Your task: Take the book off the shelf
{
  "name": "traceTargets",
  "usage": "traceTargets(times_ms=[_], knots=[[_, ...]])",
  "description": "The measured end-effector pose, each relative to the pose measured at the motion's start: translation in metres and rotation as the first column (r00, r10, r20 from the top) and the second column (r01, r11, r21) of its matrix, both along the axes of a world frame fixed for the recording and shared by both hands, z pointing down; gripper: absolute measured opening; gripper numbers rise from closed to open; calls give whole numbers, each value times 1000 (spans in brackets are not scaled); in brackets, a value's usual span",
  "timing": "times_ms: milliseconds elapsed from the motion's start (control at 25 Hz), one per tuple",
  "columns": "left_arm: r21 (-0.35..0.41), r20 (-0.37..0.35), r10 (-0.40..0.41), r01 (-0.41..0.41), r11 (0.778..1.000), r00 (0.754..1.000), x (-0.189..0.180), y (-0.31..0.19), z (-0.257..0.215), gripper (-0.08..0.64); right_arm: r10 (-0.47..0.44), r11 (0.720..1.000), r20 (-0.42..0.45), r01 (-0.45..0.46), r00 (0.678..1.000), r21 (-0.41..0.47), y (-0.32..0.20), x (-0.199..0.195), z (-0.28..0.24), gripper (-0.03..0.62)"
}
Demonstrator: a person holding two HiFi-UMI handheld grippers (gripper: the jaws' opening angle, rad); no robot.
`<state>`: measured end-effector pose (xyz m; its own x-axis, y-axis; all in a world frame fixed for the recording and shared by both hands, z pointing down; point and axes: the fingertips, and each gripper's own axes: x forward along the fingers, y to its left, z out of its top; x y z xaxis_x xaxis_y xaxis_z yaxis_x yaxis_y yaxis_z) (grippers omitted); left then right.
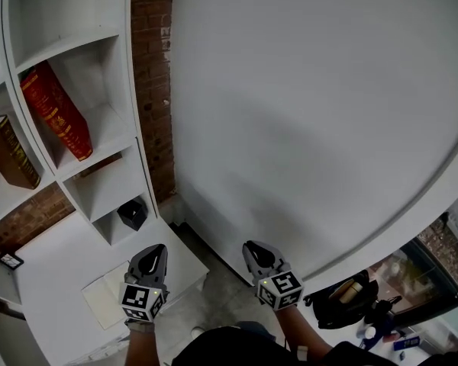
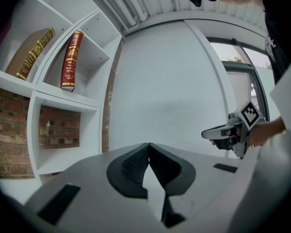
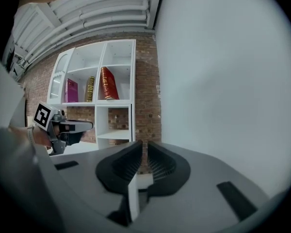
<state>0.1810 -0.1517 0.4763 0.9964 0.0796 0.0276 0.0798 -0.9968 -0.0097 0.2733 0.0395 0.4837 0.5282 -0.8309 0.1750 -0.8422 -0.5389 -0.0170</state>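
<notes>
Red book [image 1: 57, 111] leans tilted in an upper compartment of the white shelf unit [image 1: 107, 139], spine toward the room, free space beside it. Brown book [image 1: 9, 152] leans in the next compartment left. The task doesn't say which one. Red is nearer the grippers, so I'd guess that's the target.

Left gripper [image 1: 156, 250] and right gripper [image 1: 252, 247] both have their jaws closed together with nothing between them. Both sit low and well apart from the shelf.

Risks:
- Jaws must open before they reach the spine. Going in closed likely shoves the book deeper or knocks it flat.
- The book is leaning with one side unsupported, so a sideways nudge probably tips it over.
- The hardcover looks glossy and heavy. Pinched at a spine corner, it may pivot or slip as it clears the board.
- The compartment is narrow, so a jaw could clip the upright on the way in.

Surface: a white ledge [image 1: 53, 280] below the shelves carries a pale sheet [image 1: 107, 302] and a small dark framed item [image 1: 9, 260]. A small black object [image 1: 132, 214] sits in a lower compartment.

Room: brick wall [image 1: 154, 67] behind the unit, large plain white wall [image 1: 313, 113] to the right, grey floor [image 1: 221, 296]. The clutter at lower right is too small to name.
</notes>
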Motion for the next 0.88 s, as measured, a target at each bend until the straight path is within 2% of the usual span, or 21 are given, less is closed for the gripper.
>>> traceTargets(times_ms=[200, 480, 640, 880], knots=[[-6, 22, -48, 48, 999, 999, -6, -28, 9, 9, -45, 999, -4, 45, 999, -6, -33, 5, -3, 31], [3, 16, -147, 147, 989, 989, -20, -64, 1, 9, -169, 986, -27, 169, 985, 8, -98, 12, -14, 31], [3, 21, -239, 239, 971, 971, -33, -93, 3, 9, -271, 962, -40, 272, 962, 15, -147, 13, -18, 31], [11, 3, -365, 365, 931, 931, -46, -133, -4, 9, -408, 912, -58, 409, 911, 16, -217, 17, -28, 31]])
